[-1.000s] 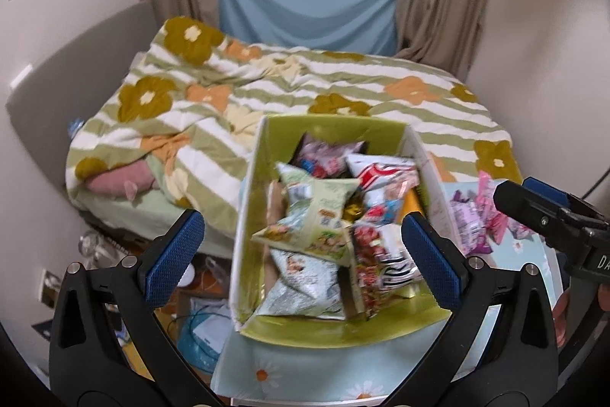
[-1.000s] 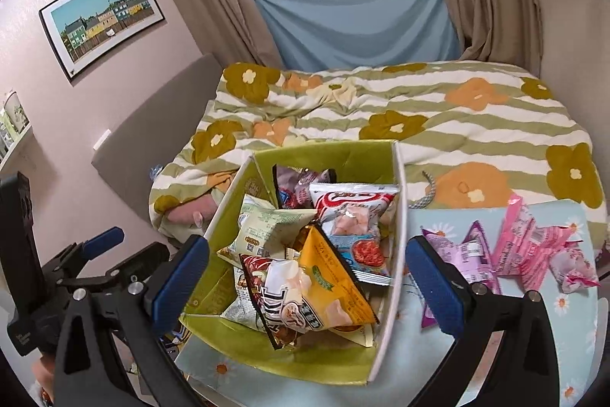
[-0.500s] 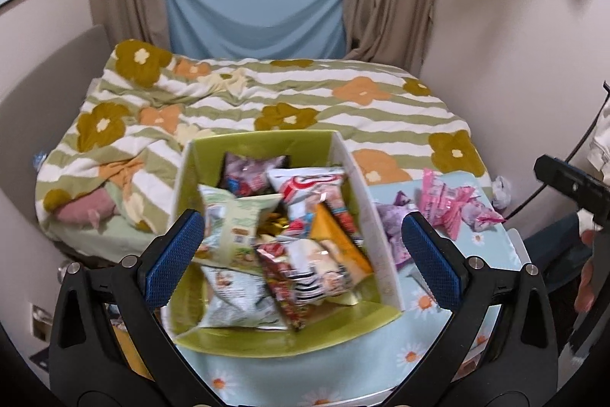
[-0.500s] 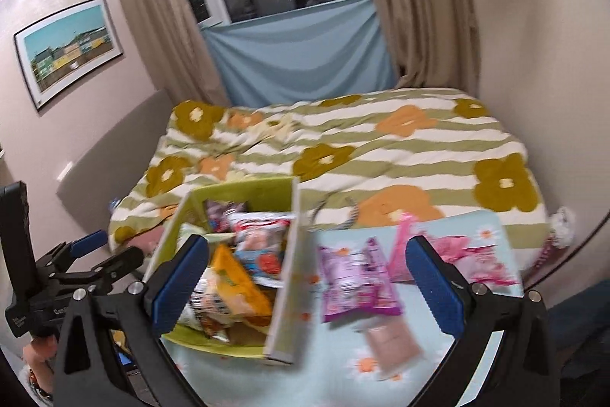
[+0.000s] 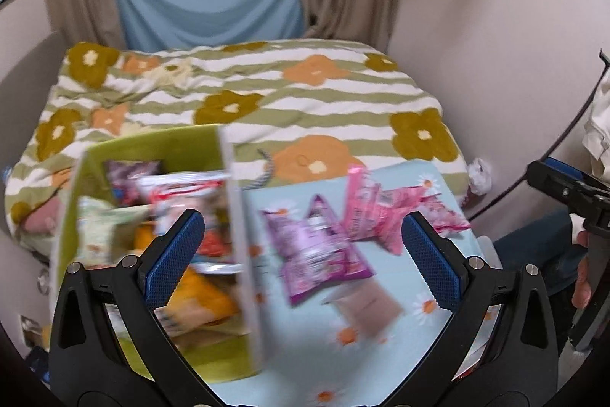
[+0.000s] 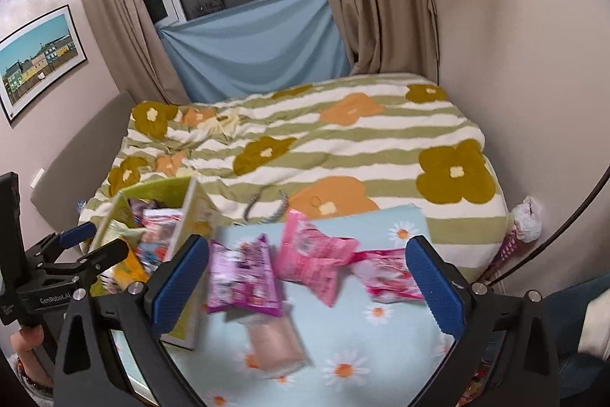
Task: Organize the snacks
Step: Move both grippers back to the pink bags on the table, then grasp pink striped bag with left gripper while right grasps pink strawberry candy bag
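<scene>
A green box (image 5: 152, 147) crammed with snack bags stands at the left of a light blue daisy-print table (image 5: 385, 365). To its right lie loose packets: a purple one (image 5: 316, 250), pink ones (image 5: 377, 212) and a flat pale one (image 5: 366, 308). My left gripper (image 5: 301, 231) hangs open above the box's right wall and the purple packet, holding nothing. In the right wrist view my right gripper (image 6: 309, 254) is open over the purple packet (image 6: 244, 277), pink packets (image 6: 312, 258) and pale packet (image 6: 274, 342); the box (image 6: 160, 189) is at left. Both views are blurred.
A bed with a green-striped flowered cover (image 6: 343, 147) runs behind the table up to the curtained window. A wall closes the right side. The left gripper (image 6: 99, 239) shows at the right wrist view's left edge, with a person's hand (image 6: 26, 334) below.
Both views have swung right: the box has slid to the left of the frames and the loose packets now lie between the fingers. Both grippers stay open.
</scene>
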`<act>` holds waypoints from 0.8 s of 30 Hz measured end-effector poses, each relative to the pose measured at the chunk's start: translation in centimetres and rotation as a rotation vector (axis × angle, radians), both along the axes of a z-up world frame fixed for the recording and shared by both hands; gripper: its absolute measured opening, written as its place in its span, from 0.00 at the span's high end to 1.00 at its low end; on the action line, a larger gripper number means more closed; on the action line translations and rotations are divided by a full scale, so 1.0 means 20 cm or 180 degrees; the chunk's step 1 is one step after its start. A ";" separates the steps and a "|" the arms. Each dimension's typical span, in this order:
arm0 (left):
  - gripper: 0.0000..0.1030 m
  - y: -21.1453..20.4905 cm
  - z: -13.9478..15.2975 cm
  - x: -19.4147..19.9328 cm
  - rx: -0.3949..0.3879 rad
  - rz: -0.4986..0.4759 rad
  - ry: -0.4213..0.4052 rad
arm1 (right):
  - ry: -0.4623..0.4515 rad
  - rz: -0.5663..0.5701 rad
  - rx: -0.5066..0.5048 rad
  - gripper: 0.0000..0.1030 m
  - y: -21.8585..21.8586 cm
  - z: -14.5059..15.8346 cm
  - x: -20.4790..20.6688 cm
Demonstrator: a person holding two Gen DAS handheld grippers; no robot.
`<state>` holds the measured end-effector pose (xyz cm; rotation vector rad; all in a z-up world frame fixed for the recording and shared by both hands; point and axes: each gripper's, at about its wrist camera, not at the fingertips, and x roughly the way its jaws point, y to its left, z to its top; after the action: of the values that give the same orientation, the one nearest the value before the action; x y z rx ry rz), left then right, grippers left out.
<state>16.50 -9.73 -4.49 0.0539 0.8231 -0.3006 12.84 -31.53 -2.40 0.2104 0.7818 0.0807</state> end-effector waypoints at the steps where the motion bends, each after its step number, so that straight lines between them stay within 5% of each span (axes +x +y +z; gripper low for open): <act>1: 0.00 -0.07 -0.03 0.02 0.0015 -0.0052 0.0020 | 0.0053 0.0024 0.0017 0.00 -0.06 -0.04 0.02; 10: 0.00 -0.51 -0.39 0.26 0.0327 -0.0331 0.0284 | 0.0494 0.0320 0.0101 0.00 -0.38 -0.38 0.19; 24: 0.00 -0.75 -0.77 0.43 0.0739 -0.0536 0.0665 | 0.0851 0.0695 0.0129 0.00 -0.47 -0.79 0.37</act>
<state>25.05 -24.74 -19.88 0.3143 1.0611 -0.3723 20.15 -40.85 -18.22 0.1755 1.0687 0.2793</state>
